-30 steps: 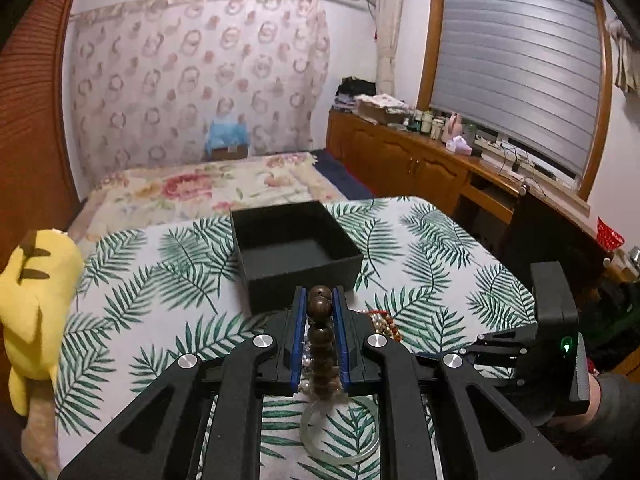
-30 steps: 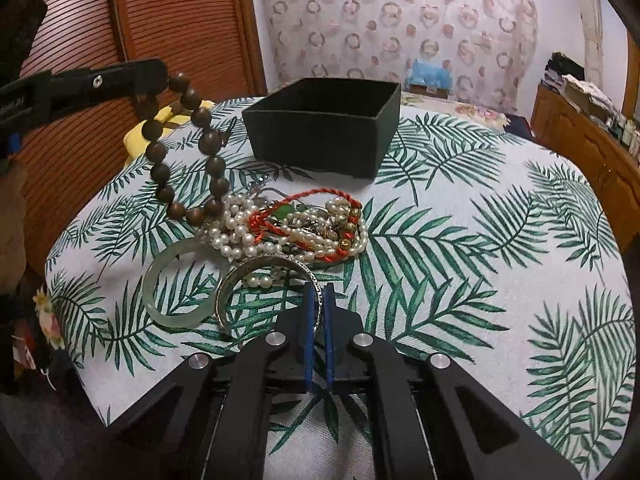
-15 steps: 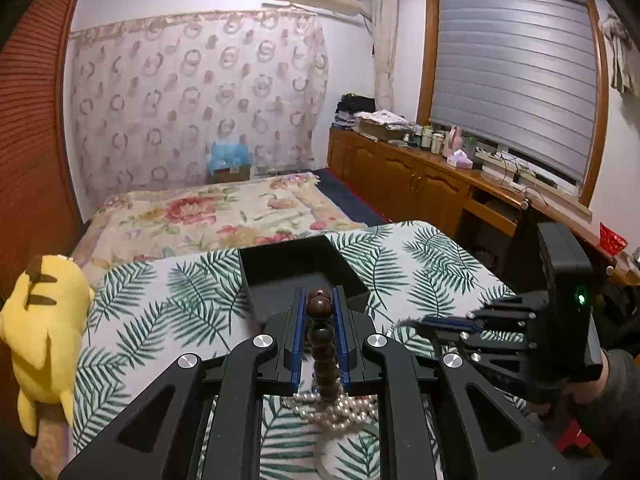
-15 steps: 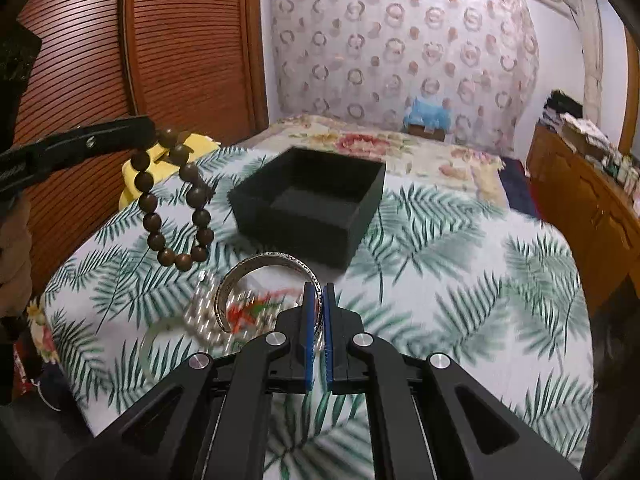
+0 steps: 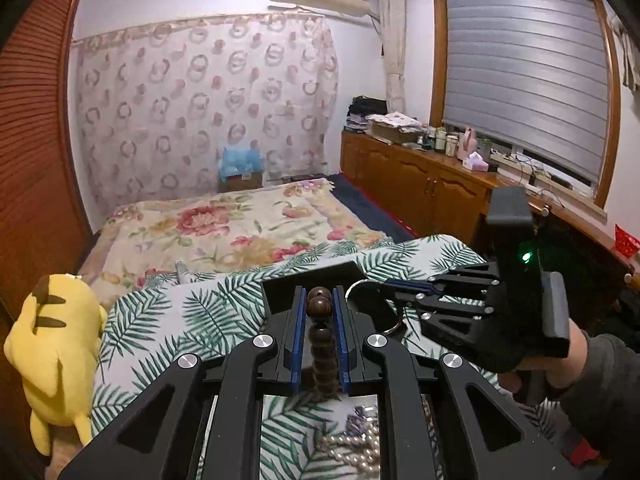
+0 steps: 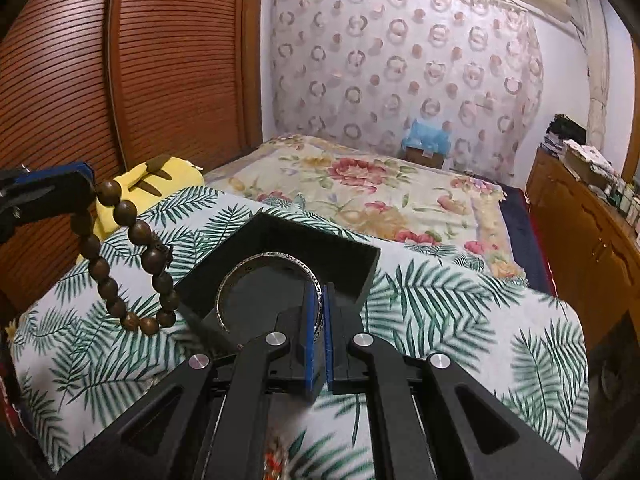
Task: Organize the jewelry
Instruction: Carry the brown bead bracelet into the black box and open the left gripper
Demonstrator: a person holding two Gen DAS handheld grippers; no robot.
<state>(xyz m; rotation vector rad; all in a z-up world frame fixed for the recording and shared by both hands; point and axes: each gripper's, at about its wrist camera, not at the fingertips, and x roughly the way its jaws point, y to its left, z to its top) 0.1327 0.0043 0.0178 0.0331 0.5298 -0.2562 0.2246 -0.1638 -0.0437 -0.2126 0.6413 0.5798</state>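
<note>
Two grippers: both raised over the table (image 6: 460, 312), each clamped on a piece of jewelry.
Left gripper (image 5: 319, 312): narrow, blue pads pinching the beads (image 5: 320, 336) near the tips.
Beads in right view: brown loop (image 6: 132, 260) hanging free from the left gripper (image 6: 60, 196), above the table's left side, just left of the box (image 6: 360, 264), not touching it.
Right gripper (image 6: 319, 312): nearly closed, gripping the bangle (image 6: 272, 260) by its right side.
Bangle: silver, open cuff, held roughly level over the box opening, clear of the floor inside.
Bangle in left view: only a thin arc (image 5: 354, 286) showing beyond the right gripper (image 5: 404, 285).
Box: black, square, open top, toward the table's far edge; in the left view mostly hidden behind the left gripper, far corner (image 5: 344, 270) visible.
Pearls (image 5: 360, 448): white heap on the table near its near edge, seen between the left gripper's arms; blurred.
Red piece (image 6: 272, 460): on the table at the near edge, under the right gripper; too blurred to name.
Tablecloth: white with green palm leaves.
Plush (image 5: 52, 352): yellow, off the table's left edge.
Bed (image 6: 360, 184): floral cover, just beyond the table's far edge.
</note>
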